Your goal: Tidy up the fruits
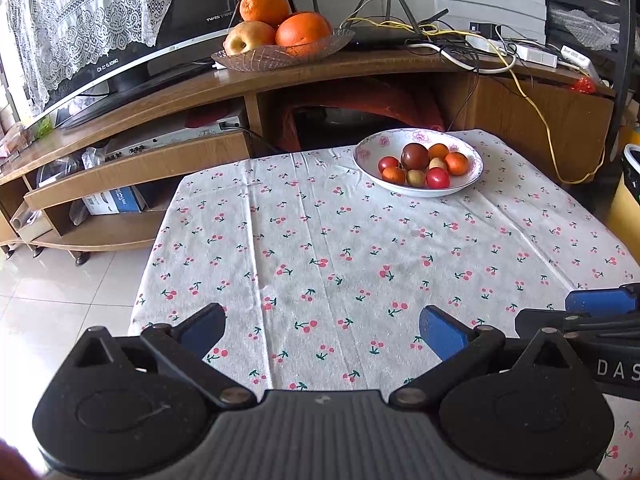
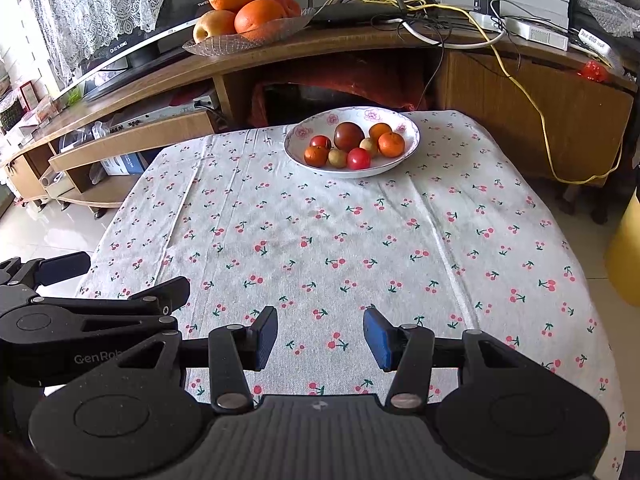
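Blue pads on black arms, nearest the lens: left tongs [image 1: 322,330] stand wide apart, nothing between them, over the near edge of the worktop [image 1: 360,248]. Right tongs [image 2: 320,338] sit just beside them, jaws narrower but still parted, also holding nothing; only bare cloth shows in the gap. Each pair of tongs shows at the edge of the other's view.

Worktop covered by a white cloth [image 2: 320,232] with a small red cherry print, creased in long folds. Middle stretch carries nothing.

Far side of the worktop, near its back edge: a white bowl [image 2: 412,136] with pink flowers on the rim. Inside it, small fruits [image 2: 356,146] bunched together and touching: one dark reddish-brown, a few orange, some red, a couple pale yellow-green. Bowl well apart from both tongs.

Behind the worktop, a curved wooden TV stand [image 1: 360,66]. On it a glass dish [image 1: 340,38] with two large oranges and an apple, left of a tangle of cables [image 1: 460,40] and a black router. Television [image 1: 132,32] at far left, partly draped in lace.
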`<state>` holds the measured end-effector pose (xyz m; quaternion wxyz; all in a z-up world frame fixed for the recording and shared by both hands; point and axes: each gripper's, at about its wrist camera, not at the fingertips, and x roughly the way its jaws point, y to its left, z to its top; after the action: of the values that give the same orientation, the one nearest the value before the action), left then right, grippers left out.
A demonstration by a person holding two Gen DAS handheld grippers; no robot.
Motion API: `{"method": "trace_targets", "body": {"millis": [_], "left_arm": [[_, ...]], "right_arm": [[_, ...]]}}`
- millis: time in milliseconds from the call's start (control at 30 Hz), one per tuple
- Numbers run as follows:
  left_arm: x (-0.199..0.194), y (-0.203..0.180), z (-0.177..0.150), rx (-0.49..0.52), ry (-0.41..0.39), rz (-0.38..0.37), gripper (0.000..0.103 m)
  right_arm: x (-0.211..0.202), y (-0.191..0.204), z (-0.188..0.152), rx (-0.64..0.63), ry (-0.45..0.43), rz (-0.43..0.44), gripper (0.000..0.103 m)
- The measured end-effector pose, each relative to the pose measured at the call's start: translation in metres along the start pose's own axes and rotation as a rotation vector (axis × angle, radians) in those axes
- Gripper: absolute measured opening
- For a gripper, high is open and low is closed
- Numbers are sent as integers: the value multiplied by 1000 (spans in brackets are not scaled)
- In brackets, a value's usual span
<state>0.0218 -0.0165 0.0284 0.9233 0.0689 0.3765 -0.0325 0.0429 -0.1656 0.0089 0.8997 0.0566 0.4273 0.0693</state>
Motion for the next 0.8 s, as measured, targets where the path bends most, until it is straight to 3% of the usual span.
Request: {"method": "trace_targets", "body": {"millis": [800], "left_arm": [[3, -2, -4, 1, 12, 3, 103]], "right_arm": [[2, -1, -3, -7, 10, -9, 44]]}}
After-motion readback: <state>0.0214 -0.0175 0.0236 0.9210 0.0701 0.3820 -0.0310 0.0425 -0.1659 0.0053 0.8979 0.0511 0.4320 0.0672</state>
